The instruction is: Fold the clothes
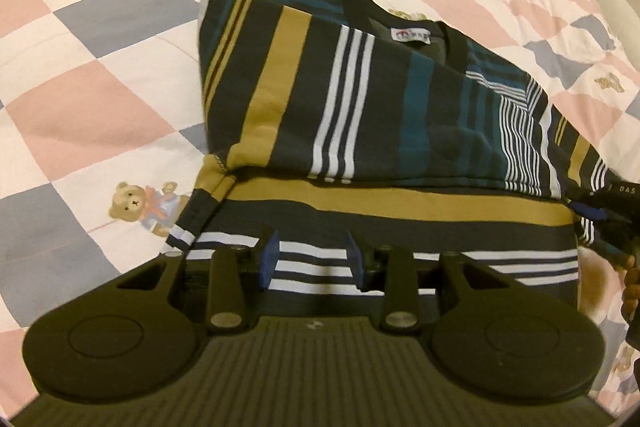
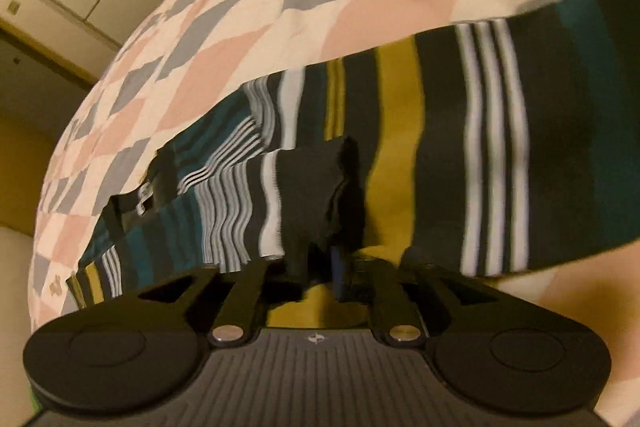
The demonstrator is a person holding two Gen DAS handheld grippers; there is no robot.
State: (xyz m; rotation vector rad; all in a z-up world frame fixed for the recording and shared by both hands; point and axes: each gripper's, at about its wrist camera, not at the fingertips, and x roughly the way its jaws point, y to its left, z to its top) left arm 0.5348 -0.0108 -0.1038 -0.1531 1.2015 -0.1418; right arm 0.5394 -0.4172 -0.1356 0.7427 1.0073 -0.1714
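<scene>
Checkered quilt (image 1: 100, 75) under striped shirt (image 1: 360, 99)

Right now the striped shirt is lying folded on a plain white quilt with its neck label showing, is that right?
Not quite. The quilt is not plain white: it is a pink, grey-blue and white patchwork with teddy bears, as the left wrist view shows. The striped shirt does lie folded on it with its neck label showing.
</scene>
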